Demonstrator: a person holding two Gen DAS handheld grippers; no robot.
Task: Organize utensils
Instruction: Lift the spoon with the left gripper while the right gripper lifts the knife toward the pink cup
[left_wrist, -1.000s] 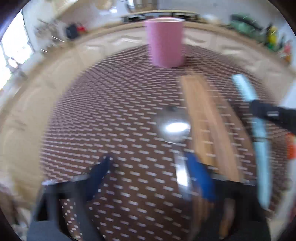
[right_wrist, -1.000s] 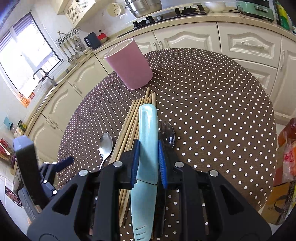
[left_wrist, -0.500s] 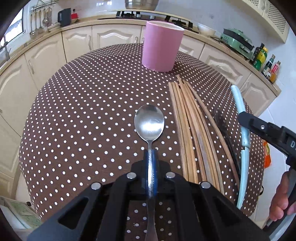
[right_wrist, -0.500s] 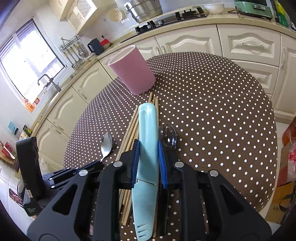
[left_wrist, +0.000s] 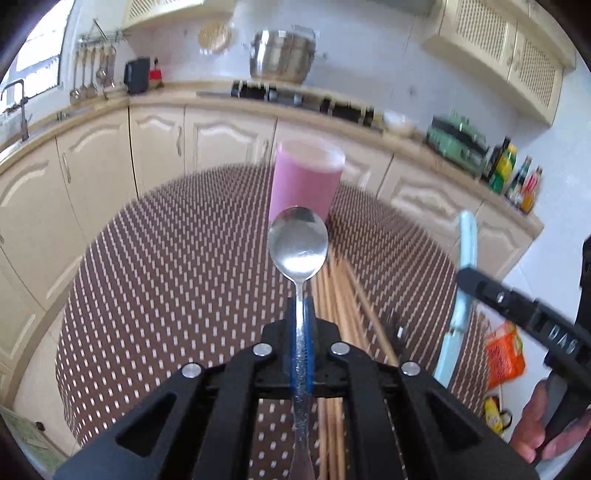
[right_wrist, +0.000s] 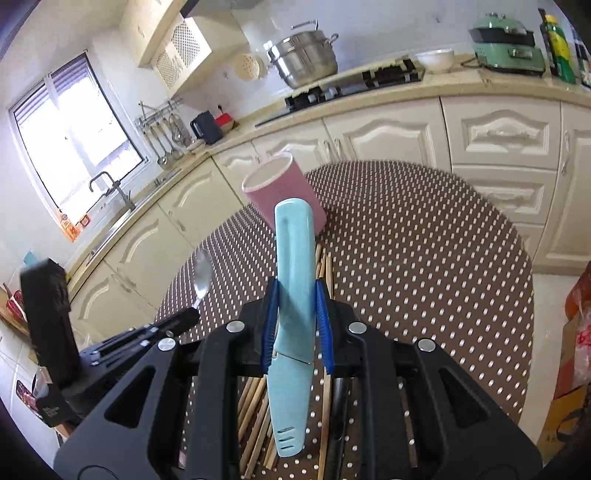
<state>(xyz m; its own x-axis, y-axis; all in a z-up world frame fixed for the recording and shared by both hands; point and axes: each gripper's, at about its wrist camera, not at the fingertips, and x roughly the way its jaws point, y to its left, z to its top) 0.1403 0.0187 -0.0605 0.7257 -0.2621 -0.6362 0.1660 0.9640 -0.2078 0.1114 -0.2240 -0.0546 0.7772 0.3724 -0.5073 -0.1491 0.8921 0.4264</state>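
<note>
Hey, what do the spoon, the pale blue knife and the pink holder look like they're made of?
Spoon: polished metal, likely stainless steel; its bowl mirrors the light. Pale blue knife: probably matte plastic sheath and handle, evenly coloured with moulded slots. Pink holder: smooth and matte with a pale inside; plastic or ceramic, hard to say.

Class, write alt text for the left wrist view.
The left gripper clamps a metal spoon by its handle, bowl forward toward a pink cup on a dotted tablecloth. Wooden chopsticks lie alongside.
</note>
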